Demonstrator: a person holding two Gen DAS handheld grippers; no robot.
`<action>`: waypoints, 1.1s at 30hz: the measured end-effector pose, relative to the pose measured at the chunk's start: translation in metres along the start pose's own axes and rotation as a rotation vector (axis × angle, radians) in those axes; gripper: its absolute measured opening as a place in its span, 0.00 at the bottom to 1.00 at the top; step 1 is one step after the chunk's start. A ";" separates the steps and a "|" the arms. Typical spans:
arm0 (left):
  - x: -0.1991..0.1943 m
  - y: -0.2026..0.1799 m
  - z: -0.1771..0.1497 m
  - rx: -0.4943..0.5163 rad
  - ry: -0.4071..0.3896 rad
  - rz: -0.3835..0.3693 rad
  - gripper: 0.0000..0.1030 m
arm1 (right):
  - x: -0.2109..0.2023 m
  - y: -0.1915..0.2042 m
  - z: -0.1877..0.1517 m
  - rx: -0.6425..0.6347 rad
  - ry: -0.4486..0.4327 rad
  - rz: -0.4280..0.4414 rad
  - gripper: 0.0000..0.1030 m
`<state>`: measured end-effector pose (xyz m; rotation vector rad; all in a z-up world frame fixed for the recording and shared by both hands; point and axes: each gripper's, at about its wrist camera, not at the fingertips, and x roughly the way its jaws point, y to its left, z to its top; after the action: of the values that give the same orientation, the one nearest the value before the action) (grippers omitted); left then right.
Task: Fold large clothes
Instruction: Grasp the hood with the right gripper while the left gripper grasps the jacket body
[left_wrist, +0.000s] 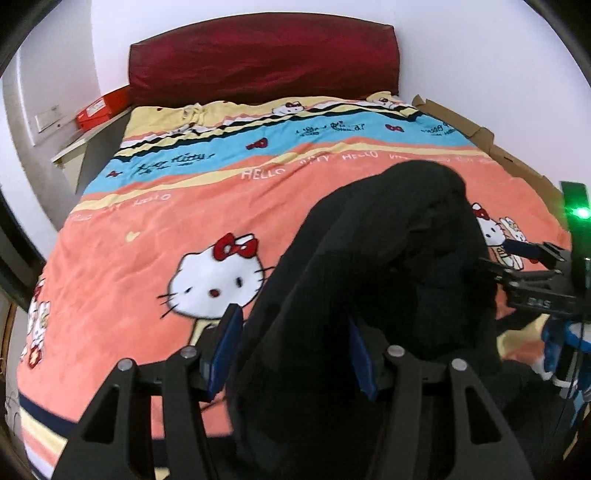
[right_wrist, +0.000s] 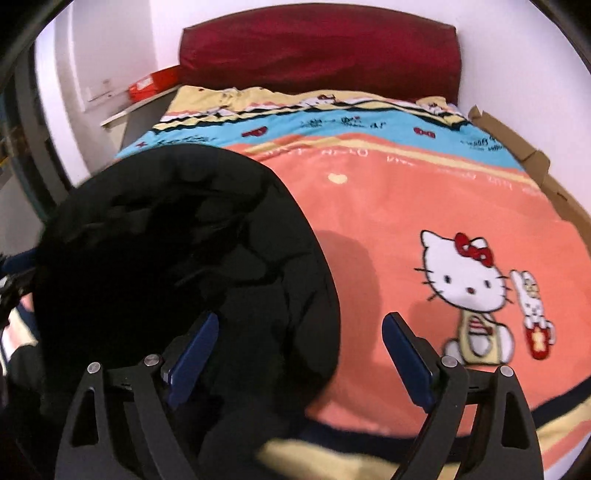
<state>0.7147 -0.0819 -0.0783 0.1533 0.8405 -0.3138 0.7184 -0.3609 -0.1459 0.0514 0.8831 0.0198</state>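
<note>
Because the black garment (left_wrist: 373, 295) is bulky, soft and apparently padded, it will likely sag and slump wherever it is not supported, and its weight should pull it down out of a shallow pinch; my judgement is that it wants a deep bite on a firm edge, such as a hem, shoulder seam or collar, rather than on the loose puffed middle. Its cloth looks matt and not especially slippery, though the dark folds hide any seams, so the exact edge to take cannot be told. It is a large, near-featureless black mass, rumpled into rounded lobes, bunched up rather than spread flat, and it lies heaped on the near part of the bed (left_wrist: 147, 258), over the orange cartoon-cat blanket (right_wrist: 424, 206), between the two tools. The left claw (left_wrist: 291, 350) has its blue pads spread with a thick fold of the garment lying between them; whether they press on it I cannot tell. The right claw (right_wrist: 303, 362) is spread wide, its left pad against the garment's edge and its right pad over bare blanket. Beyond, a dark red headboard (left_wrist: 262, 55) stands against the wall, with a red box (left_wrist: 101, 109) on a ledge to its left and flattened cardboard (left_wrist: 480, 136) along the far right side.
</note>
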 end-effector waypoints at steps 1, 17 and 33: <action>0.009 -0.003 0.000 0.003 -0.005 -0.003 0.51 | 0.008 -0.001 0.000 0.008 0.002 -0.005 0.87; -0.088 0.004 -0.029 -0.076 -0.040 -0.046 0.08 | -0.100 0.024 -0.022 -0.031 -0.044 0.211 0.08; -0.280 0.005 -0.230 -0.103 -0.096 -0.109 0.07 | -0.336 0.087 -0.228 -0.200 -0.150 0.297 0.07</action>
<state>0.3792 0.0411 -0.0193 -0.0039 0.7699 -0.3760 0.3294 -0.2785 -0.0261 -0.0031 0.7139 0.3766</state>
